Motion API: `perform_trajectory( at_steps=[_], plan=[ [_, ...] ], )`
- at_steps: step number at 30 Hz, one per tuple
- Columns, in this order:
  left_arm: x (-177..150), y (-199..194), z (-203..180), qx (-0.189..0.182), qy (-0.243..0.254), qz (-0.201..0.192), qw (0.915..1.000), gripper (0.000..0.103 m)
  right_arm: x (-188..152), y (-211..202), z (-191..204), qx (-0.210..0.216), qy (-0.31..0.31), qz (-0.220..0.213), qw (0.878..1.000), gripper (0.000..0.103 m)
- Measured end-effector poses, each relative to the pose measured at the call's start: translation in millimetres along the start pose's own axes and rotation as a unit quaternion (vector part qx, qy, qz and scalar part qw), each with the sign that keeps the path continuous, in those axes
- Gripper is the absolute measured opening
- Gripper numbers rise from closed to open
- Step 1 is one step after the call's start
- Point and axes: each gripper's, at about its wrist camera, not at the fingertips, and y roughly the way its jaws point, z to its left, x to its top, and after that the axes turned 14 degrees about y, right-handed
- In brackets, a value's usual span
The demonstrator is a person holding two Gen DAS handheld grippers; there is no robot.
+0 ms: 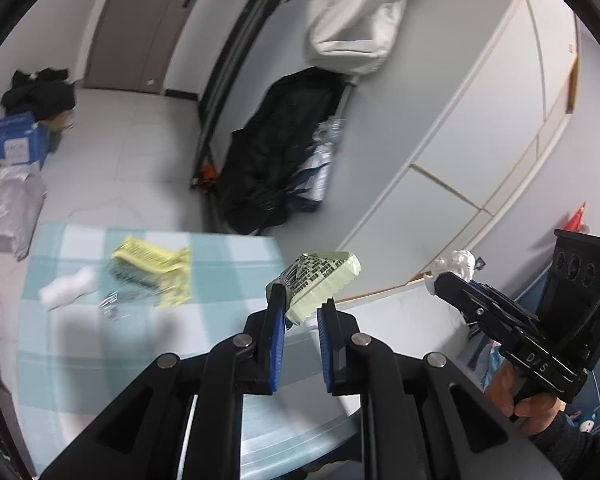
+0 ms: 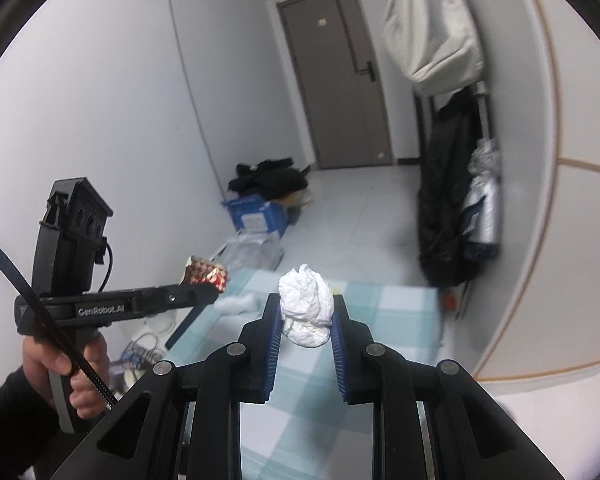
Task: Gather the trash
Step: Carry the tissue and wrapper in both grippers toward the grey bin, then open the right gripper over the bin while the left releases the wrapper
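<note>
My left gripper (image 1: 301,304) is shut on a crumpled snack wrapper (image 1: 320,278), pale yellow with dark print, held above the table's edge; its red checkered side shows in the right wrist view (image 2: 204,274). My right gripper (image 2: 306,308) is shut on a crumpled white tissue (image 2: 306,306), held above the table; the tissue also shows in the left wrist view (image 1: 456,264). On the checked blue tablecloth (image 1: 100,360) lie a yellow wrapper (image 1: 152,270), a white tissue wad (image 1: 68,288) and a clear plastic scrap (image 1: 112,306).
A black bag (image 1: 272,152) and hanging white bag (image 1: 352,28) stand against the wall beyond the table. A blue box (image 1: 18,140) with dark clothes sits on the floor. White cabinet (image 1: 480,140) at right. Cables and a cup (image 2: 144,344) lie left of the table.
</note>
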Motion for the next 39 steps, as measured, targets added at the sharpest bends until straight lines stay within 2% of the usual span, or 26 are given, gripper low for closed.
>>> perform_trajectory(
  at_steps=[7, 12, 16, 22, 29, 39],
  plan=[
    [24.0, 29.0, -48.4, -0.032, 0.032, -0.001, 0.9990, 0.011, 26.2, -41.9, -47.8, -0.034, 0.024, -0.039, 0.998, 0.022],
    [35.1, 63.4, -81.5, -0.052, 0.061, 0.016, 0.9966, 0.011, 32.5, -68.9, -85.9, -0.062, 0.048, -0.059, 0.995, 0.022],
    [37.1, 95.1, -102.7, -0.065, 0.081, 0.039, 0.9938, 0.011, 28.1, -79.8, -124.3, -0.088, 0.073, -0.058, 0.992, 0.022],
    [27.0, 141.5, -122.6, -0.079, 0.093, 0.076, 0.9896, 0.011, 13.9, -75.4, -185.0, -0.116, 0.122, -0.034, 0.985, 0.022],
    [8.7, 200.6, -131.6, -0.090, 0.096, 0.133, 0.9824, 0.011, -11.8, -48.1, -248.8, -0.145, 0.170, 0.009, 0.975, 0.022],
    [-25.0, 277.1, -140.2, -0.096, 0.101, 0.229, 0.9634, 0.011, -61.7, 5.2, -317.6, -0.156, 0.241, 0.079, 0.955, 0.022]
  ],
)
